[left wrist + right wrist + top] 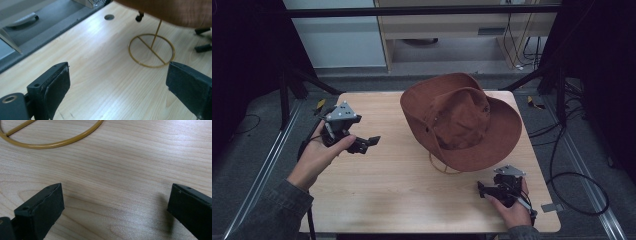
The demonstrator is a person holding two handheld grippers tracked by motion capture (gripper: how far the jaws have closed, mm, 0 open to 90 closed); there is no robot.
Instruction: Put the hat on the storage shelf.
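Note:
A brown wide-brimmed hat sits tilted on a thin gold wire stand at the table's middle right. The stand's ring base lies flat on the wood, and its rod rises under the hat brim. My left gripper hovers left of the hat, open and empty, its jaws wide apart in the left gripper view. My right gripper is low near the front right, just in front of the hat, and is open too. An arc of the ring base lies beyond its jaws.
The wooden table has bare wood between the grippers. A small round hole lies near its far edge. Black frame legs flank the table, cables trail on the floor at right, and a cabinet stands behind.

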